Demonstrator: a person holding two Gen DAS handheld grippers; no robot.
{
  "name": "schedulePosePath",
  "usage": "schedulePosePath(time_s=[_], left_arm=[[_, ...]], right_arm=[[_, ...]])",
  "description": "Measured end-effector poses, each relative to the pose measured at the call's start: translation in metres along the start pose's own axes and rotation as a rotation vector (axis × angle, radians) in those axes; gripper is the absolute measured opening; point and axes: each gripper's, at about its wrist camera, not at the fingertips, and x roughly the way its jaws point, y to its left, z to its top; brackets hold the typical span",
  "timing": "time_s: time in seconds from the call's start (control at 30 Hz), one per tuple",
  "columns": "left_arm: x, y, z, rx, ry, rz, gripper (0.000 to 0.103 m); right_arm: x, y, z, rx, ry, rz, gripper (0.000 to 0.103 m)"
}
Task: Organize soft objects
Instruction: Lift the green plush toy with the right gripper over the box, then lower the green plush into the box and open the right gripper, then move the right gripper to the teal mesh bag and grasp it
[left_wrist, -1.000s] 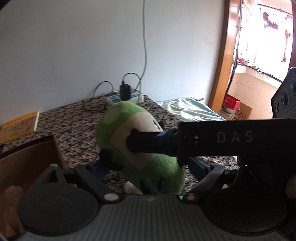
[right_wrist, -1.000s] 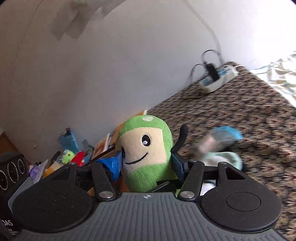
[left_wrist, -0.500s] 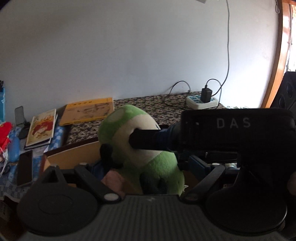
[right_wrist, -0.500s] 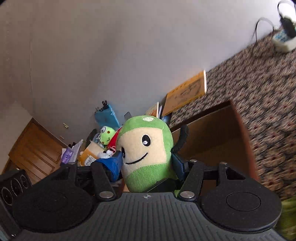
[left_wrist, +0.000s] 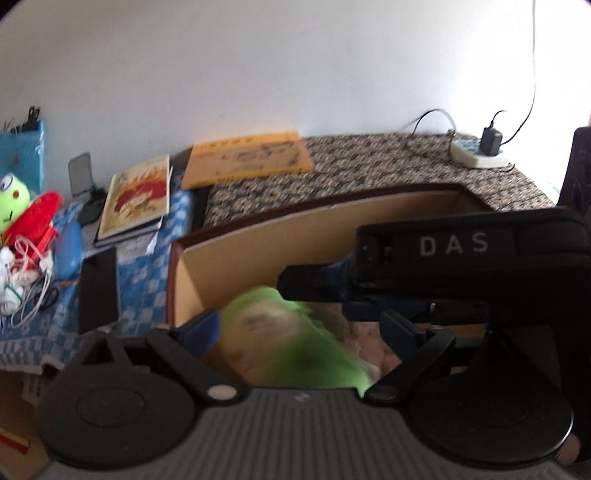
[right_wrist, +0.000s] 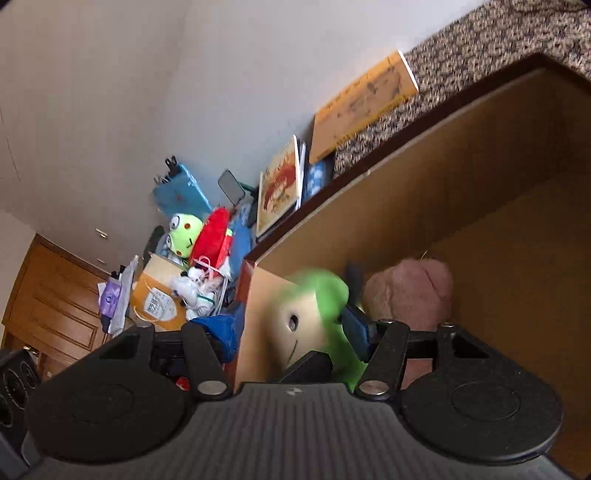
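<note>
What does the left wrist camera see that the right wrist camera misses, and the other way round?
Only the left wrist view shows the white power strip with its charger, and the other gripper's body marked DAS. Only the right wrist view shows the pink plush in the box and the wooden cabinet. Both show the blurred green plush over the cardboard box, the yellow book and the frog toy.

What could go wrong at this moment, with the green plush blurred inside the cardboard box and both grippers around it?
1. The green plush sits against the box's near corner, so it may catch on that wall instead of settling.
2. The pink plush already lies beside it, so the green one may end up on top of it or tilted.
3. The right gripper crosses just ahead of the left gripper, so they may knock together when pulling out.
</note>
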Motion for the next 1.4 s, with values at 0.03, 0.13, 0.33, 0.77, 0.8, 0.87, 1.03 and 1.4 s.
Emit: schedulePosePath(time_s=[0.03,0.13,0.33,0.77,0.8,0.87,1.03,1.4], left_arm=[[0.002,0.003,-0.001,-0.002,0.010,0.000,0.093],[0.007,0.005,-0.005,0.005,0.031,0.002,0.093],[0.014,-0.003,-0.007,0.036,0.043,-0.002,0.093],[0.019,-0.032,-0.008,0.050,0.094,-0.042,0.093],[0.016,-0.035,-0.007,0.049,0.090,-0.043,0.093],[0.011,-0.044,-0.006,0.057,0.069,-0.038,0.093],[-0.003,-0.080,0.000,0.085,0.020,-0.049,0.093],[-0.026,-0.168,0.005,0.168,-0.012,-0.143,0.093]], right_arm=[[0.002,-0.001,-0.001,0.001,0.005,-0.004,0.045],[0.003,-0.004,-0.001,0.000,0.010,-0.012,0.045],[-0.007,-0.008,0.000,-0.023,-0.010,-0.031,0.045],[-0.040,-0.014,-0.002,-0.123,-0.043,-0.078,0.045],[-0.046,-0.012,-0.002,-0.145,-0.052,-0.077,0.045],[-0.055,-0.012,-0.004,-0.184,-0.073,-0.075,0.045],[-0.085,-0.014,-0.008,-0.248,-0.131,-0.076,0.045],[-0.163,-0.048,-0.009,-0.295,-0.259,-0.148,0.043]])
